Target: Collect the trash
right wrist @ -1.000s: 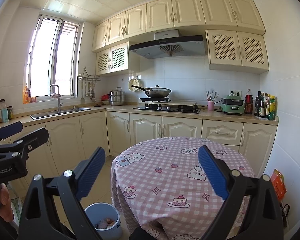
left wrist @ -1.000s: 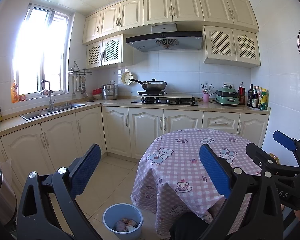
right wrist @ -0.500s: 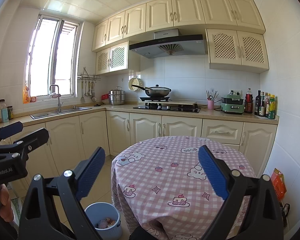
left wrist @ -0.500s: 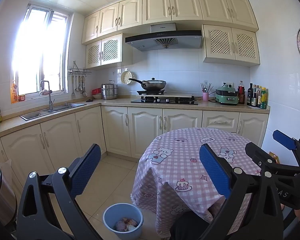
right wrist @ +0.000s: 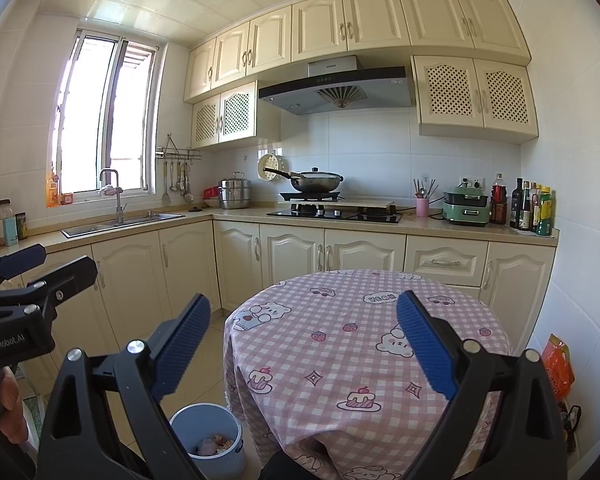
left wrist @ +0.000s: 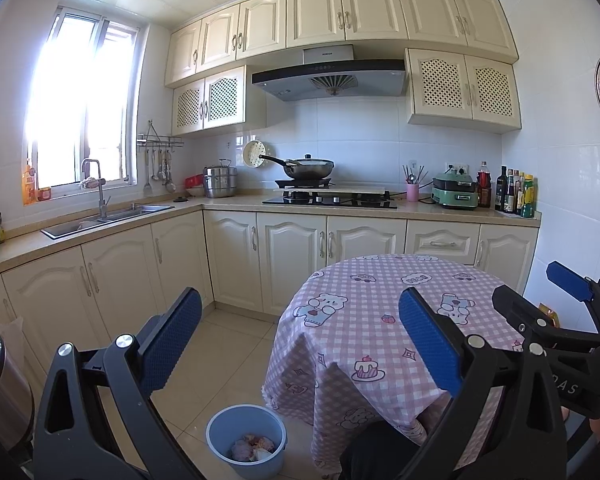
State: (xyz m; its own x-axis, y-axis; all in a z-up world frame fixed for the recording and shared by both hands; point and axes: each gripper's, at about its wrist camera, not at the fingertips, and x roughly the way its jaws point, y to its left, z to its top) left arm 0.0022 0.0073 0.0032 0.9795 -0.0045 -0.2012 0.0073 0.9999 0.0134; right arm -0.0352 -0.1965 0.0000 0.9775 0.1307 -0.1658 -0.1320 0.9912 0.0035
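Kitchen, checked tablecloth, blue bin

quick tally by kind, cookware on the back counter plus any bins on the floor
wok: 1
steel stacked pot: 1
green electric cooker: 1
blue bin: 1
total: 4

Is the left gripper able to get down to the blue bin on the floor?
Probably yes. The left gripper is open and empty, and the blue bin stands on bare floor beside the table, with nothing between them.
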